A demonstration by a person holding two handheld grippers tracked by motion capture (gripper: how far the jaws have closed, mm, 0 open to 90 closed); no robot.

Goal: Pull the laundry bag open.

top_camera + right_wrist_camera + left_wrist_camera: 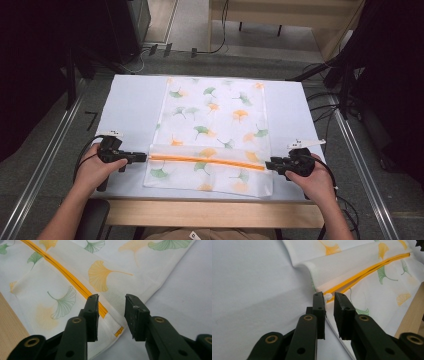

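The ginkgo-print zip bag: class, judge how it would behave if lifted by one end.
The bag is probably floppy: its fabric already humps up beside the orange zip. It looks thin and light, so it would likely sag and drape. On the smooth table it might slide when pushed.

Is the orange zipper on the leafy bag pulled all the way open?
No, the orange zipper runs as one closed line across the leafy bag in the high view.

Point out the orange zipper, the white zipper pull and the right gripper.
orange zipper (pixel 207 162): high view, middle of its length across the bag.
white zipper pull (pixel 328 297): left gripper view, the rounded tab between the jaw tips.
right gripper (pixel 110 304): right gripper view, midway between its open fingertips.
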